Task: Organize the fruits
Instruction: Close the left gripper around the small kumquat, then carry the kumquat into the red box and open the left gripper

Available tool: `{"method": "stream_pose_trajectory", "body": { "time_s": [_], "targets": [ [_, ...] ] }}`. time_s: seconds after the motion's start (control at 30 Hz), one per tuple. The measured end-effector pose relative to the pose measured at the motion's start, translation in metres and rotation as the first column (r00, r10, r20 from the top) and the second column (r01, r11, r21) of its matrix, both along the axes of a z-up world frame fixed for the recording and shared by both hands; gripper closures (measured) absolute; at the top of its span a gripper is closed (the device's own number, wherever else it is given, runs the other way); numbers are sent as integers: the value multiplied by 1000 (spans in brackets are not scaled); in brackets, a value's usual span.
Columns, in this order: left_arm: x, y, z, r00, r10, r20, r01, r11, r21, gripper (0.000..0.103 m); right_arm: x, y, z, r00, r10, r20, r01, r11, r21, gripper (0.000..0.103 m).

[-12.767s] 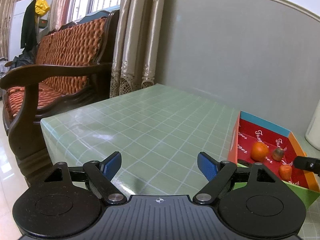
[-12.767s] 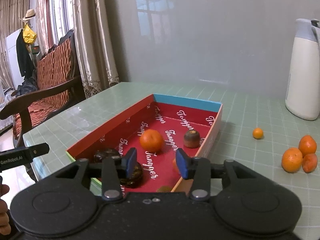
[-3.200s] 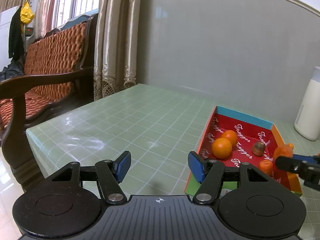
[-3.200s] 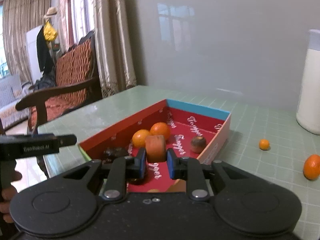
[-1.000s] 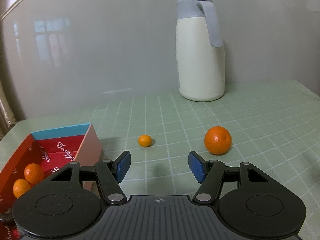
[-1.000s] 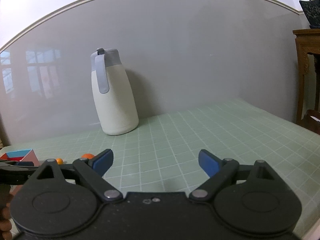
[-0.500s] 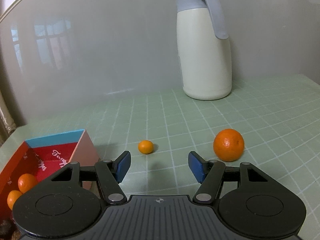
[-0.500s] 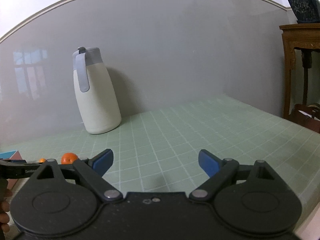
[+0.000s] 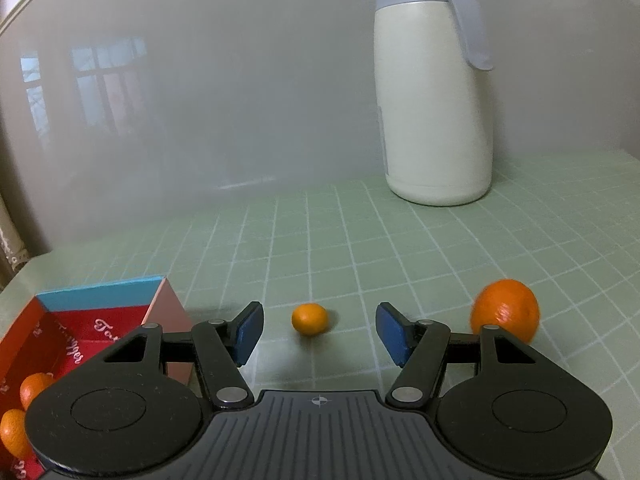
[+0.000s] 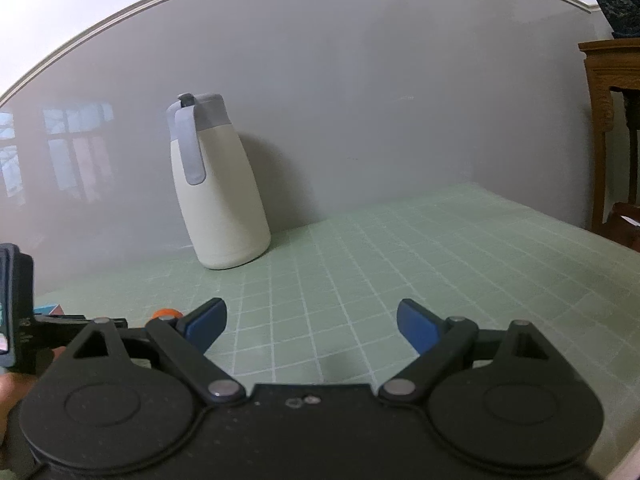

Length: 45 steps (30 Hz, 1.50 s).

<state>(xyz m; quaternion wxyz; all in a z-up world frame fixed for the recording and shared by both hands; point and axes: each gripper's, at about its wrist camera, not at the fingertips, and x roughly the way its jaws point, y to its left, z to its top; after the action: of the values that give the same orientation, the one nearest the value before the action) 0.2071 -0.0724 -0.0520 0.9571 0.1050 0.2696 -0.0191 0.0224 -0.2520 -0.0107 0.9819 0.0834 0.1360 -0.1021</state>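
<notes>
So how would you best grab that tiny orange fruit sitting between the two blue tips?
Probably across its widest middle, coming level from the front as the left gripper faces it. The tiny orange fruit is round and loose on the table, so a grip off-centre could squirt it away. The jaws are closing, not yet touching.

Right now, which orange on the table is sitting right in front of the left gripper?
The tiny orange, lined up between the closing left gripper fingers. The big orange sits off to the right.
</notes>
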Motion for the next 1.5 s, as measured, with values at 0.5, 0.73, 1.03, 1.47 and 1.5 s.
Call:
{"method": "stream_pose_trajectory", "body": {
  "time_s": [0.5, 0.73, 1.03, 1.47, 1.5],
  "targets": [
    [22, 8, -10, 997, -1, -75, -4, 998, -66, 80, 2, 7, -2, 999, 31, -20, -32, 999, -15, 9],
    [19, 8, -9, 998, 1, -66, -6, 997, -74, 80, 6, 9, -1, 999, 31, -28, -32, 999, -25, 9],
    [4, 8, 1, 999, -12, -51, 8, 996, -90, 80, 7, 10, -3, 999, 0, -35, -2, 999, -51, 9],
    [-33, 27, 36, 1000, 0, 1, 0, 992, -125, 80, 6, 16, -2, 999, -21, -41, 18, 997, -81, 9],
    [-36, 31, 39, 1000, 6, 9, -5, 992, -126, 80, 7, 18, -2, 999, -17, -42, 13, 996, -83, 9]
  ]
}}
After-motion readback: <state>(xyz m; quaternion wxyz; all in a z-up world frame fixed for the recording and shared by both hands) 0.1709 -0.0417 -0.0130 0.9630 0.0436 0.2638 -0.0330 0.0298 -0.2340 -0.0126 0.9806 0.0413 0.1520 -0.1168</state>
